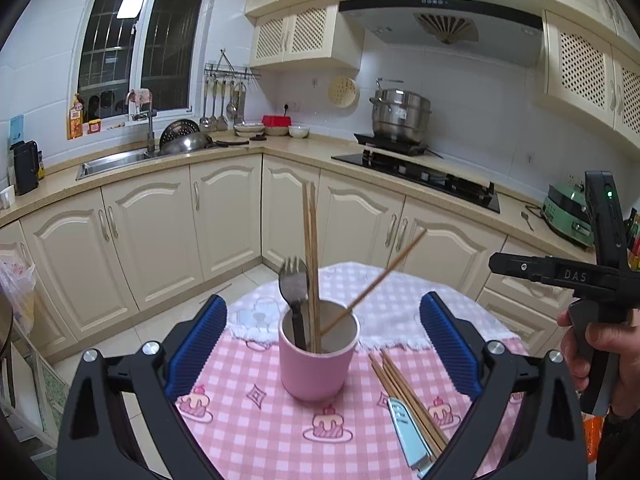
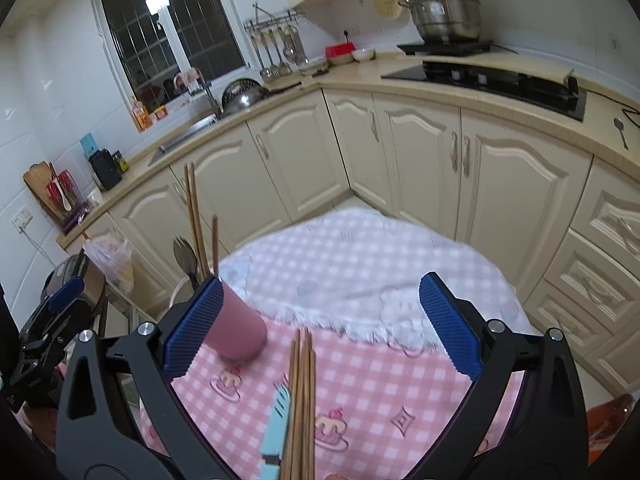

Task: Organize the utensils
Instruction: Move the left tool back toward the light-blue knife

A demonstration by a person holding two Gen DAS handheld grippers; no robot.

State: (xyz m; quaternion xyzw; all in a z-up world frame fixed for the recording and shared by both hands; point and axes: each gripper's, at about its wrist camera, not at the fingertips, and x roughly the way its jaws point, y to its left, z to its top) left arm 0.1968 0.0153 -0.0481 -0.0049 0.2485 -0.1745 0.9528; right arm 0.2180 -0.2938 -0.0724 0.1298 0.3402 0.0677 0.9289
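A pink cup (image 1: 316, 364) stands on the pink checked tablecloth (image 1: 248, 420). It holds a dark spork (image 1: 294, 280), upright chopsticks (image 1: 311, 264) and one leaning chopstick (image 1: 372, 284). My left gripper (image 1: 322, 320) is open, its blue pads wide on either side of the cup and clear of it. A bundle of loose chopsticks (image 2: 302, 400) and a light blue knife (image 2: 276, 428) lie flat on the cloth. Over them hangs my right gripper (image 2: 320, 300), open and holding nothing. The same cup (image 2: 240, 332) sits partly behind its left finger.
A white fringed cloth (image 2: 360, 272) covers the far half of the round table. Cream cabinets (image 1: 224, 216), a sink (image 1: 116, 160) and a hob (image 1: 420, 172) ring the room. A hand (image 1: 592, 344) holds the right tool's black frame (image 1: 560, 276). A plastic bag (image 1: 16, 280) hangs at the left.
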